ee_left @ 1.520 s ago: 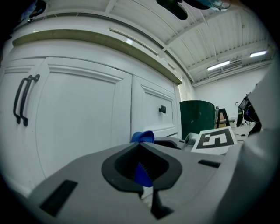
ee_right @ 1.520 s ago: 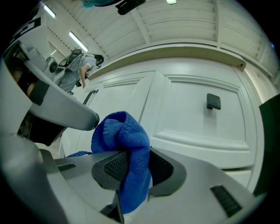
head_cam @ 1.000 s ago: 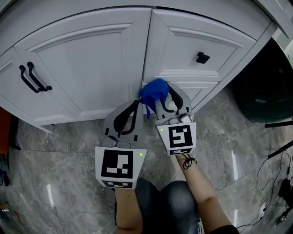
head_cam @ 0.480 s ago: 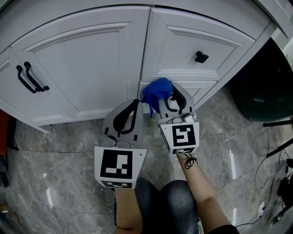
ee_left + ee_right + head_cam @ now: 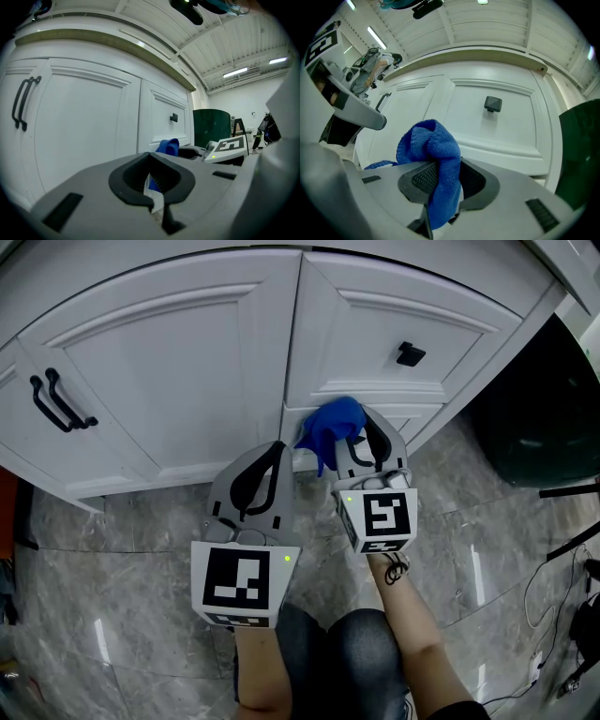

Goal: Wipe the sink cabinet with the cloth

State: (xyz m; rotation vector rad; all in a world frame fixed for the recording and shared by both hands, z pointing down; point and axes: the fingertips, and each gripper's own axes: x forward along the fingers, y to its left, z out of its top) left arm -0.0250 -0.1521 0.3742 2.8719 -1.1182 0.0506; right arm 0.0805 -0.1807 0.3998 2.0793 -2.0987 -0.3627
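The white sink cabinet fills the top of the head view, with black bar handles on its left door and a black knob on the right panel. My right gripper is shut on a bunched blue cloth, which presses against the lower rail under the knob panel. In the right gripper view the cloth hangs between the jaws of that gripper, below the knob. My left gripper is shut and empty just left of the cloth, close to the cabinet base.
A dark green bin stands to the right of the cabinet. Cables lie on the grey marble floor at the right. The person's knees are below the grippers.
My right gripper has slid the blue cloth to the right along the cabinet's lower rail. The left gripper has barely moved.
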